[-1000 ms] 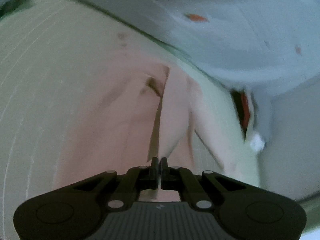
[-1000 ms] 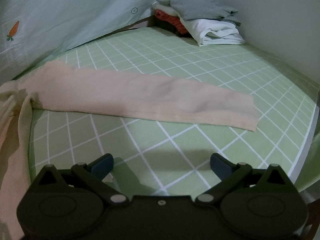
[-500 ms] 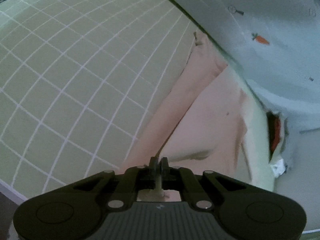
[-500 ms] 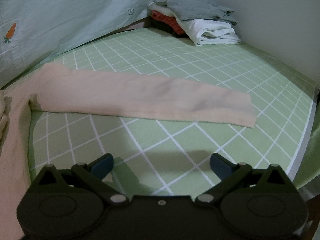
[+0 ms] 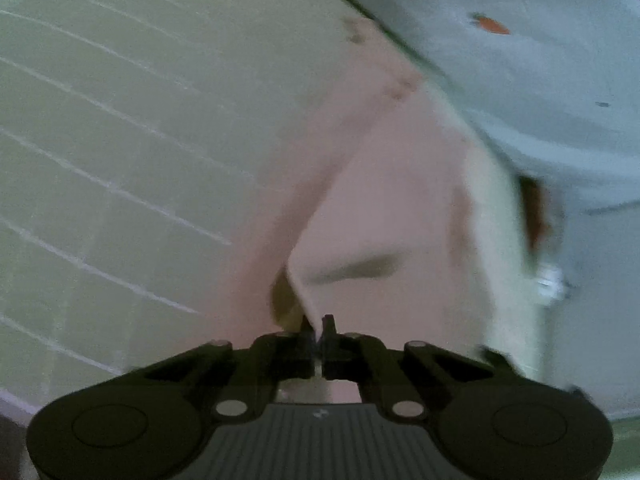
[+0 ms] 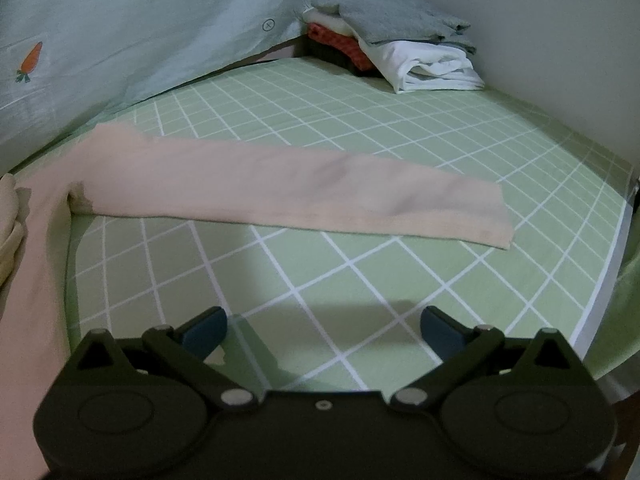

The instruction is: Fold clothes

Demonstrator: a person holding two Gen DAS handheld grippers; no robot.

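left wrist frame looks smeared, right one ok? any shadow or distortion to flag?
Left wrist view: heavy motion blur, grid lines on the green sheet streak, pink garment edges soft; only the left gripper stays crisp. Right wrist view: mostly sharp, dim even light, right gripper casts a soft shadow on the sheet, fisheye bends the grid, folded pile readable.

The left gripper has its jaws pressed together, a thin fold of pale pink garment pinched between the tips and lifted off the bed. The right gripper hovers low near the bed's front edge, jaws spread wide, blue pads gripping nothing.
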